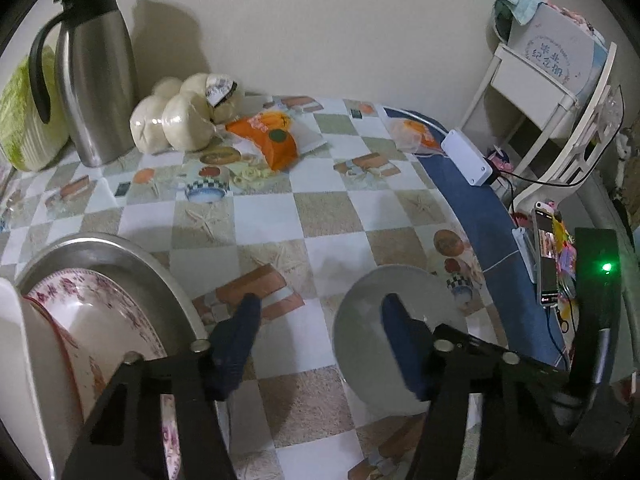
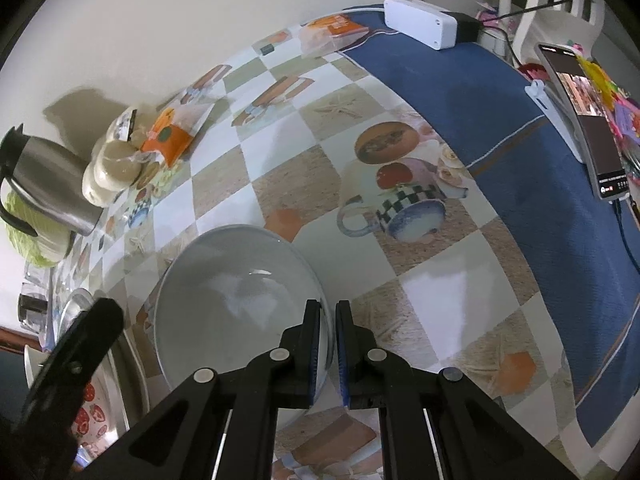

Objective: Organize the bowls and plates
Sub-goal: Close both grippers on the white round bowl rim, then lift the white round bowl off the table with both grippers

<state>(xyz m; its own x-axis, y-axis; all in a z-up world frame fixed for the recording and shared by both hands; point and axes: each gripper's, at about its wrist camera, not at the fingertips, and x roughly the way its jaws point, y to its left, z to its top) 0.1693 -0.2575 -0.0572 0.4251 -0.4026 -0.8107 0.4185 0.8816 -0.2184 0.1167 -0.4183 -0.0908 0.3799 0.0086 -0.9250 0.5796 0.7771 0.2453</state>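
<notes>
A plain grey plate point(image 2: 240, 300) lies low over the checked tablecloth, and my right gripper point(image 2: 327, 308) is shut on its near rim. In the left wrist view the same grey plate point(image 1: 372, 344) sits behind the right-hand finger of my left gripper point(image 1: 320, 304), which is open with only tablecloth between its fingers. To its left a steel basin point(image 1: 132, 256) holds a pink floral plate point(image 1: 100, 308) on edge, with a white dish point(image 1: 12, 360) beside it. The right wrist view shows the basin point(image 2: 132, 376) with a strawberry-patterned dish point(image 2: 92, 412) in it.
By the back wall stand a steel jug point(image 1: 96, 80), a cabbage point(image 1: 24, 120), a bag of buns point(image 1: 180, 116) and an orange packet point(image 1: 268, 136). A white box point(image 1: 466, 156) and a propped phone point(image 1: 546, 256) sit along the blue table edge point(image 1: 472, 208).
</notes>
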